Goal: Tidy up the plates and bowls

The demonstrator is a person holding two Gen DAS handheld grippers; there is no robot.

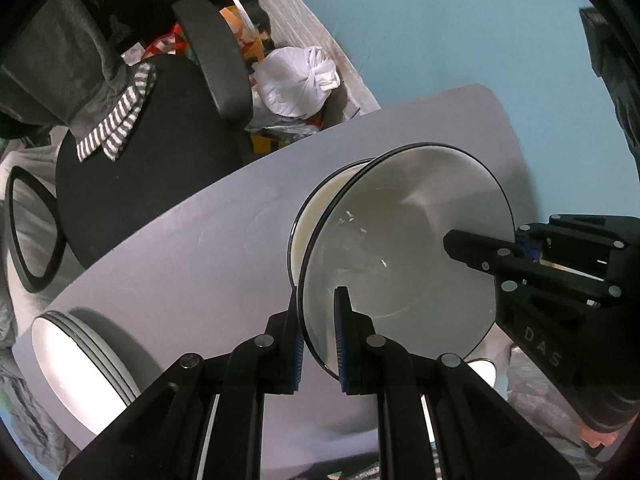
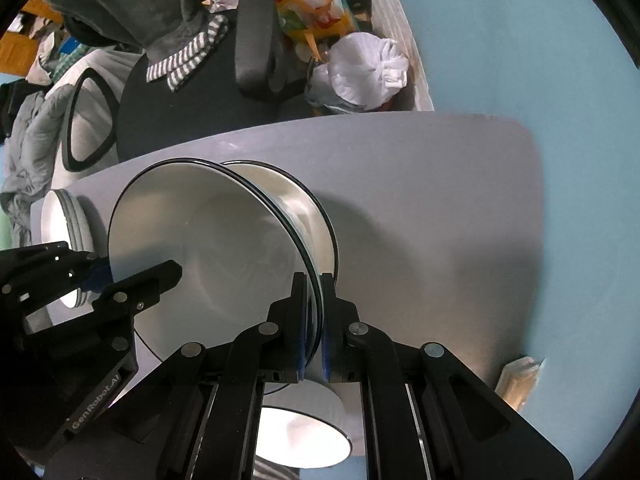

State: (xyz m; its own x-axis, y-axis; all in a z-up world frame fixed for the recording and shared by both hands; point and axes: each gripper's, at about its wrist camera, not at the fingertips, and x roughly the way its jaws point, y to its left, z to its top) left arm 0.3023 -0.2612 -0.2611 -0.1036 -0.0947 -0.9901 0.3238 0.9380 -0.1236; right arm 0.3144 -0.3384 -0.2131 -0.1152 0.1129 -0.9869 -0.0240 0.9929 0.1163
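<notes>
Left gripper [image 1: 319,334]: clamped down on the near rim of the black-rimmed plate [image 1: 404,240], one finger on each face, only the rim's thickness between the pads. It also shows up in the right wrist view at about 8 o'clock, gripping that plate's edge.
Right gripper [image 2: 314,320]: same deal, pinched nearly shut on the same plate's rim [image 2: 208,240], from the opposite side. In the left wrist view it comes in from 3 o'clock.
Held plate: one, white with a thin black rim, tipped up on edge with both grippers on it, over the grey table [image 1: 192,256]. Some small pale flecks on its face.
Plates behind it: I count one more black-rimmed dish [image 2: 304,216] right behind the held one, close against it; can't tell if they're actually touching or whether it's a plate or a shallow bowl.
White stack: a pile of white plates [image 1: 80,364] on the table at 8 o'clock in the left view. I see roughly three rims, not sure of the exact count.
Ribbed bowl: one white bowl with ribbed sides [image 2: 304,428], at 6 o'clock in the right view, under the gripper.
Table: one, grey with rounded corners, blue floor [image 1: 440,40] past it at 1 o'clock.
Background: one black office chair [image 1: 132,176] at 10 o'clock with a striped cloth [image 1: 116,124] on its seat, one tied white plastic bag [image 1: 298,80] at 12.
</notes>
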